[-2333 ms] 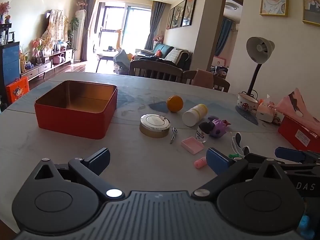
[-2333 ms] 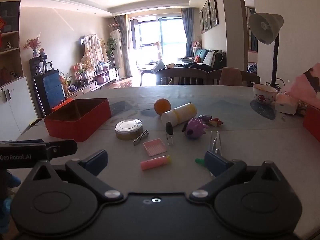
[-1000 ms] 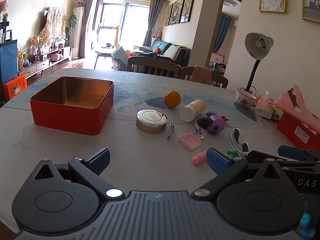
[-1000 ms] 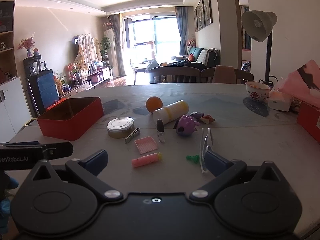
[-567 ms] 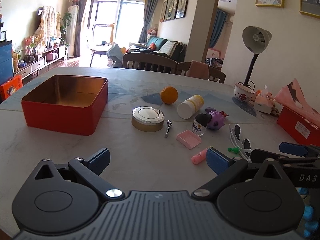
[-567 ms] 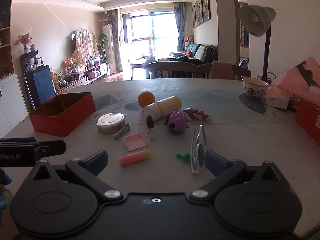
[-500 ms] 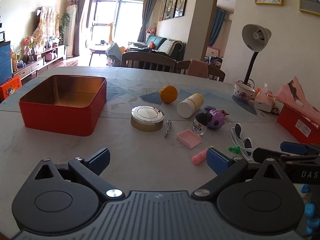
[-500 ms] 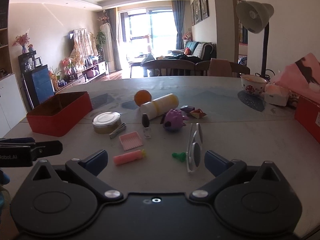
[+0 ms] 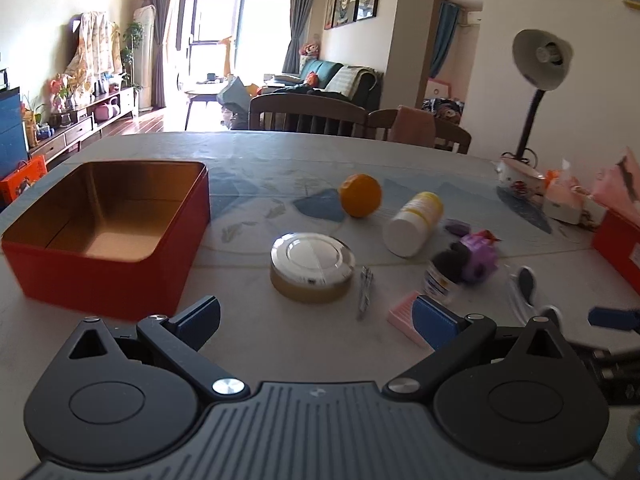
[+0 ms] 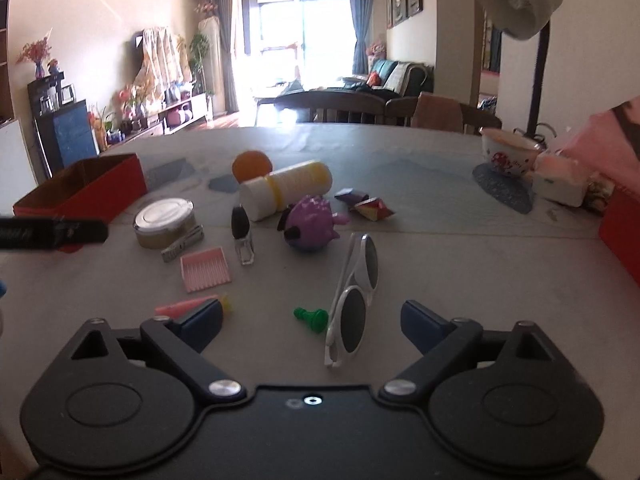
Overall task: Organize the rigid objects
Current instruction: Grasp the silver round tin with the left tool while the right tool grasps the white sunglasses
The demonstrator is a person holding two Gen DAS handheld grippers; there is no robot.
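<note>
An open red tin with a gold inside stands at the left of the table. Right of it lie a round silver tin, an orange, a white bottle, a purple toy, a pink comb, white sunglasses and a green peg. My left gripper is open above the table in front of the round tin. My right gripper has its jaws closing; the green peg and the near end of the sunglasses lie between them, untouched.
A desk lamp, a patterned bowl, a tissue pack and a red box stand along the right side. Nail clippers, a small glass bottle, a pink marker and folded paper pieces lie among the objects. Chairs line the far edge.
Both grippers have moved forward and lower toward the objects. The round tin now sits ahead of the left one, and the sunglasses and green peg have come between the right fingers.
</note>
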